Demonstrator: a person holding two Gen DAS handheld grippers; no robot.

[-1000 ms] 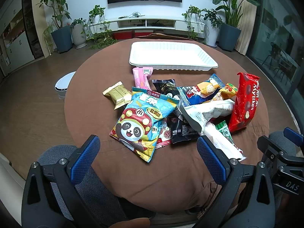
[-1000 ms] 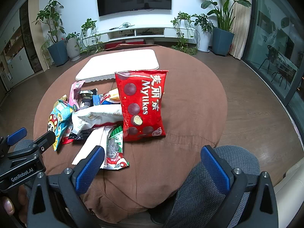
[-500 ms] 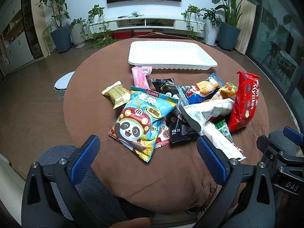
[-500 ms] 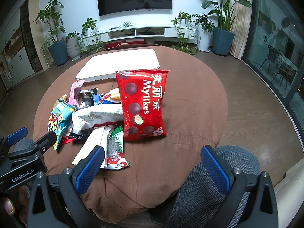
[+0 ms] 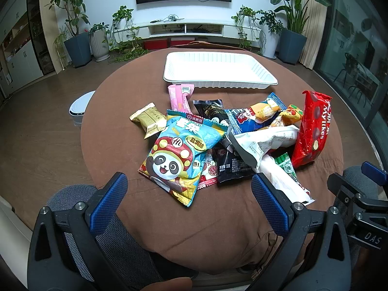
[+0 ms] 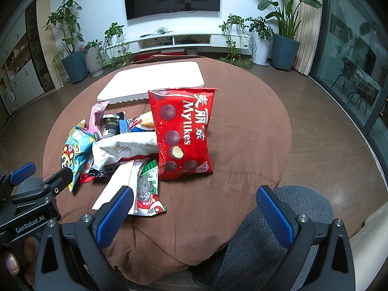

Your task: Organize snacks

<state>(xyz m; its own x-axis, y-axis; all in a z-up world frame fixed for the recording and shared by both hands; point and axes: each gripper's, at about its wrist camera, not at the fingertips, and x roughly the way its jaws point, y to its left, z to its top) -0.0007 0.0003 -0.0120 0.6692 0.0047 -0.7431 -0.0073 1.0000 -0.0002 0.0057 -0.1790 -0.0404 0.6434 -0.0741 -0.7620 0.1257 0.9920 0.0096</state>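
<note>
Both the left gripper (image 5: 189, 206) and right gripper (image 6: 194, 212) hover wide apart, holding nothing, over the near tabletop (image 5: 116, 101) edge. Snack packets (image 5: 218, 140) lie heaped mid-table, just before an empty white tray (image 5: 218, 70).

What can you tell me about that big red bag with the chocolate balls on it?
The red bag is a glossy, puffy, sealed pouch printed "Mylikes" in white, with Chinese characters and dark chocolate balls. It sits at the right end of the snack pile on the brown tablecloth, in front of the white tray. Its left edge overlaps a white bag and a green-and-white pack. Neither gripper touches it.
</note>
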